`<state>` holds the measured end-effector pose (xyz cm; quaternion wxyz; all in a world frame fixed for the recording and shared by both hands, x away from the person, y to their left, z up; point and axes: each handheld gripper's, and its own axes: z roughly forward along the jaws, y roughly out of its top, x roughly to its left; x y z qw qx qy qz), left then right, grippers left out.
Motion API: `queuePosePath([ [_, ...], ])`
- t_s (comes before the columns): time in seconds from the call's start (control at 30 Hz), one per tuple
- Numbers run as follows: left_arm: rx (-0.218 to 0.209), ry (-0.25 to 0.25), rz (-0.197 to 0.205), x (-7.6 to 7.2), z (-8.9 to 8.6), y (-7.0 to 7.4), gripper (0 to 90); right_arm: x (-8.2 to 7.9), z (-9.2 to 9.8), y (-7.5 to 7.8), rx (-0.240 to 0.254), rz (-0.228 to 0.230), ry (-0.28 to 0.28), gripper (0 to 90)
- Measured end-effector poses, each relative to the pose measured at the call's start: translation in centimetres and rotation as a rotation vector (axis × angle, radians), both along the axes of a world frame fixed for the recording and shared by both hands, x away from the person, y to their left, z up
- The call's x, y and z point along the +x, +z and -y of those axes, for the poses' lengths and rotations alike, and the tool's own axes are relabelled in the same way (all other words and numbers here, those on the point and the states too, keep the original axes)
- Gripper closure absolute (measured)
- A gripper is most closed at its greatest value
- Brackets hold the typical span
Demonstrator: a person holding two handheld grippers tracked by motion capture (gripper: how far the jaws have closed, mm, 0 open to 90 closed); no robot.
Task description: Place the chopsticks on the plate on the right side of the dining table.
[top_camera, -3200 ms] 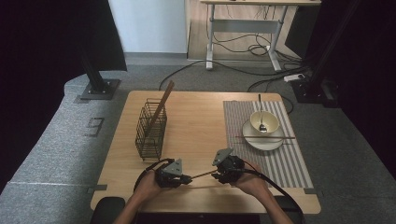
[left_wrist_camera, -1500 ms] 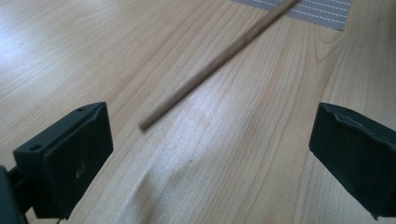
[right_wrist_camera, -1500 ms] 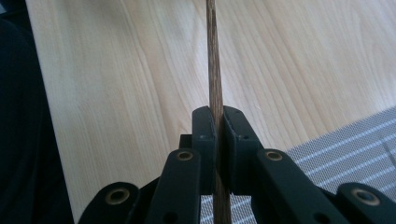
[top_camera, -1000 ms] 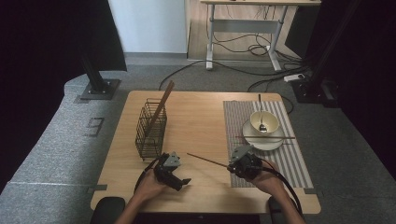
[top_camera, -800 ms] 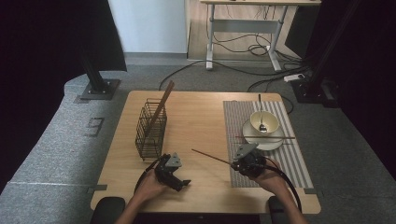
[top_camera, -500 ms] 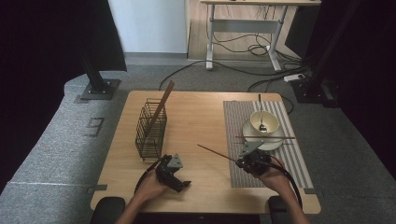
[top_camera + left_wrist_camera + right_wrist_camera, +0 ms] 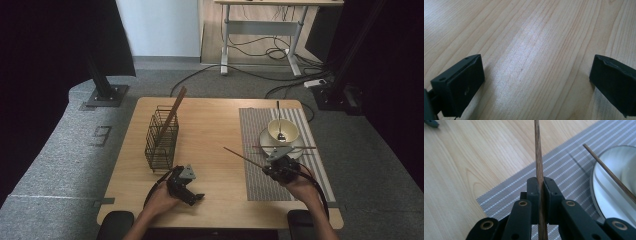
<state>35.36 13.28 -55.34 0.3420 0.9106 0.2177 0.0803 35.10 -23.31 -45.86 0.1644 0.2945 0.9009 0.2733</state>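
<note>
My right gripper (image 7: 270, 168) is shut on a brown chopstick (image 7: 245, 157), which slants up and left from the jaws over the striped grey placemat (image 7: 260, 175). In the right gripper view the chopstick (image 7: 539, 162) runs straight up between the pressed jaws of the right gripper (image 7: 541, 183). A second chopstick (image 7: 285, 147) lies across the white plate (image 7: 267, 140), just beyond that gripper. A cream bowl (image 7: 287, 131) holding a spoon (image 7: 279, 120) sits on the plate. My left gripper (image 7: 192, 195) rests low over bare wood near the front edge; in its own view the left gripper (image 7: 536, 77) stands open and wide.
A black wire basket (image 7: 162, 140) stands at the table's left with a wooden stick (image 7: 175, 107) leaning out of it. In the right gripper view, the plate's rim (image 7: 596, 195) and the second chopstick (image 7: 609, 173) lie close on the right. Cables trail on the floor behind.
My right gripper has carried the chopstick to the right, from the table's middle onto the placemat beside the plate. The left gripper has let go of it and stayed in place.
</note>
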Motion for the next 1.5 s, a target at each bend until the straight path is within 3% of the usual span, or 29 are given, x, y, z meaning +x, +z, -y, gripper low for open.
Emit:
queuePosePath([
  [0.97,0.002,-0.001,0.001,0.0,0.0,0.0,0.0,3.0,6.5,-1.6,0.011,-0.021,-0.245,83.2],
  [1.5,0.001,-0.001,0.001,0.0,0.0,0.0,0.0,5.3,8.0,-3.1,-0.007,-0.038,-0.303,83.2],
])
